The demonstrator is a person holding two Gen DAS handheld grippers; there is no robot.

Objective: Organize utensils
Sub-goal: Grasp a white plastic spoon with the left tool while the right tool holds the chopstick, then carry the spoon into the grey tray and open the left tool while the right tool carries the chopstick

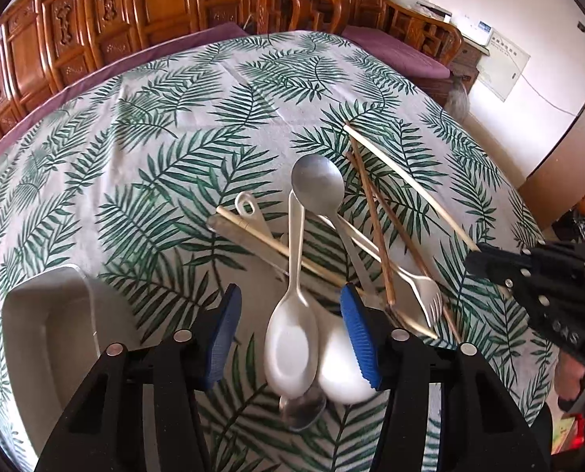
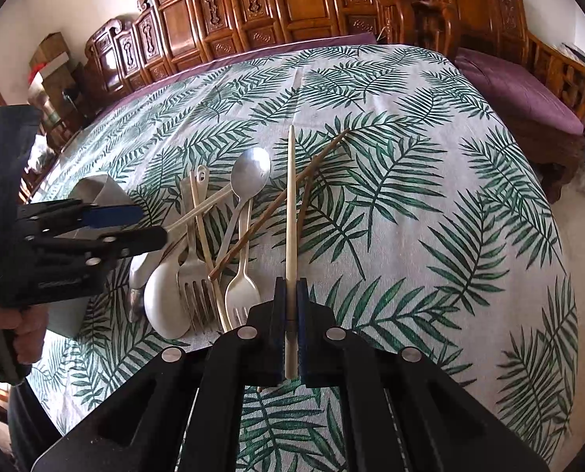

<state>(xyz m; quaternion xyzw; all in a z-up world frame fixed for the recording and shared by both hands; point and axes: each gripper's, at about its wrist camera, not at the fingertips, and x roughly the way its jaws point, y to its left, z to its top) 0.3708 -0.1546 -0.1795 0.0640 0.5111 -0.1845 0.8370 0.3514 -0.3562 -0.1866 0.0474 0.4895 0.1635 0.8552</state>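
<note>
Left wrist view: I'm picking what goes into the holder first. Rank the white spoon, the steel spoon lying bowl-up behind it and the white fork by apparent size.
1. white spoon, though nearest the camera
2. steel spoon
3. white fork, partly hidden under sticks, so unsure

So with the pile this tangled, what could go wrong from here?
1. The left gripper straddles the white spoon with a second white spoon beside it and a metal spoon underneath; closing may pinch two or slip.
2. The right gripper is shut on a pale chopstick near one end, so it could pivot or slide out.
3. Brown chopsticks cross the forks; lifting anything may drag them.
</note>
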